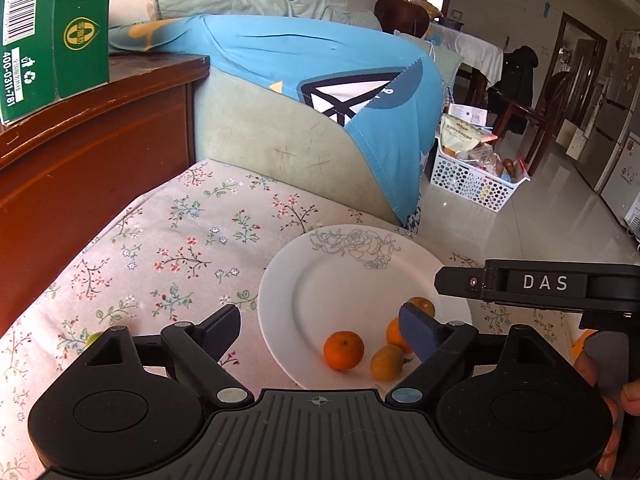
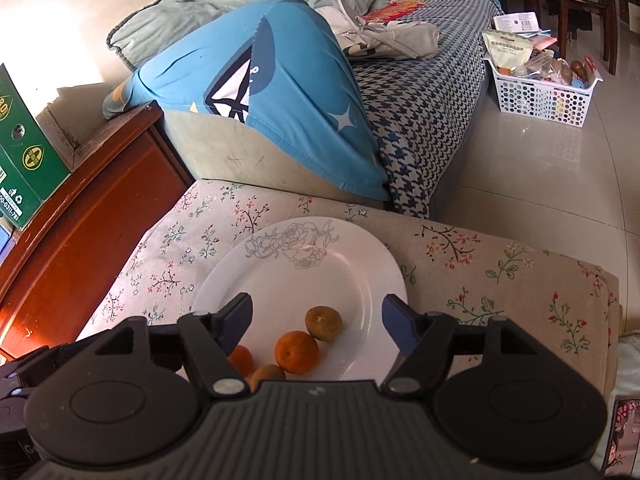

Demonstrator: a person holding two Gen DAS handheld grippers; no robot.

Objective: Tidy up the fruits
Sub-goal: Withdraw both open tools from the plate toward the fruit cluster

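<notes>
A white plate with a grey rose print sits on a floral cloth. Several small mandarins lie on its near part: a bright orange one, a duller one, and two partly behind my finger. My left gripper hovers over the plate's near left, open, with nothing between its pads. In the right wrist view the plate holds a greenish-brown fruit and an orange one. My right gripper is open above them, its pads touching no fruit. A green fruit peeks out on the cloth at the left.
A red-brown wooden cabinet with a green carton stands to the left. A sofa arm under a blue cover rises behind the cloth. A white perforated basket of packets sits on the tiled floor. A hand shows at the right edge.
</notes>
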